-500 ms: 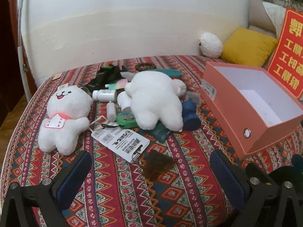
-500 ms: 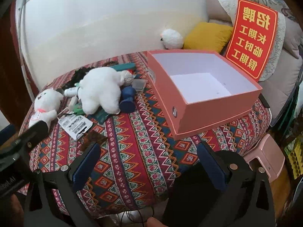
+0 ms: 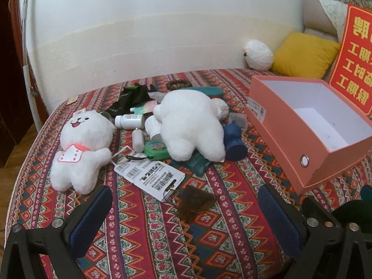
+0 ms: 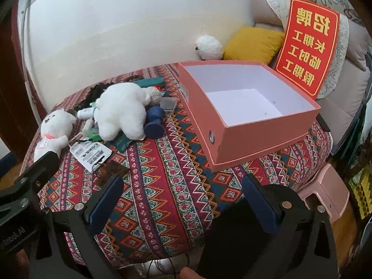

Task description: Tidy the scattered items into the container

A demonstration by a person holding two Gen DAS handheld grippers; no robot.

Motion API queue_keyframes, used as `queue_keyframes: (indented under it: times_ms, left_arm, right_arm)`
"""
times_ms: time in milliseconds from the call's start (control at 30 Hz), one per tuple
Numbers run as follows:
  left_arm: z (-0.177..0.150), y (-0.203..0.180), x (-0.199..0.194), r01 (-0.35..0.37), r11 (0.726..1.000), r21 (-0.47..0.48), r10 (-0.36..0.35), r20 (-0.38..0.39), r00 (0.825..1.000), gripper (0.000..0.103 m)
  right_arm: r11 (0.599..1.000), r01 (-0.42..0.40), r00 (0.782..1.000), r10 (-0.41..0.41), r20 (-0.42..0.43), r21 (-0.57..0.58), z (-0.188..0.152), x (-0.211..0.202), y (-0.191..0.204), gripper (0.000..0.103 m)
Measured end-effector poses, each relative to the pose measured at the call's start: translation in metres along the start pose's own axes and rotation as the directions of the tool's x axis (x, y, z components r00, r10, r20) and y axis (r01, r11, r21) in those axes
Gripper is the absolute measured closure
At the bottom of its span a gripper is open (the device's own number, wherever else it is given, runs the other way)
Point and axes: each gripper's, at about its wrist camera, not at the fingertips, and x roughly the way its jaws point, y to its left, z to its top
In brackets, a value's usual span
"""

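Patterned table (image 3: 151,232) lies bare before both wide, empty tools, left tool (image 3: 186,218) and right tool (image 4: 183,205); scattered items (image 3: 162,139) cluster left of the empty pink container (image 4: 267,137), positions unchanged from earlier.

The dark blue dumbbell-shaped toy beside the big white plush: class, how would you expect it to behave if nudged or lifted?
The dark blue toy probably rolls if nudged: it lies on its side, with round flared ends. It looks rigid and moulded, so unlikely to flex in the jaws. Its narrow waist may suit a grip. It touches the big white plush, so pushing it would likely shift the plush too.
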Motion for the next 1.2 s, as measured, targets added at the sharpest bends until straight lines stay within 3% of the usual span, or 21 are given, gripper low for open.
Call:
queue_keyframes:
  times_ms: [967, 1100, 1200]
  left_arm:
    - [-0.003, 0.011, 0.013, -0.022, 1.000, -0.018, 0.022, -0.011, 1.000, 0.000]
    - [0.000, 0.023, 0.020, -0.031, 0.999, -0.029, 0.031, -0.016, 0.999, 0.000]
    - [0.004, 0.044, 0.031, -0.080, 0.996, -0.042, 0.079, -0.020, 0.997, 0.000]
  right_arm:
    - [1.000, -0.003, 1.000, 0.002, -0.029, -0.005, 0.001, 0.017, 0.000, 0.000]
    - [0.999, -0.044, 0.999, 0.043, -0.026, -0.022, 0.005, 0.026, 0.004, 0.000]
    - [0.995, -0.103, 0.994, 0.102, -0.032, -0.019, 0.015, 0.040, 0.011, 0.000]
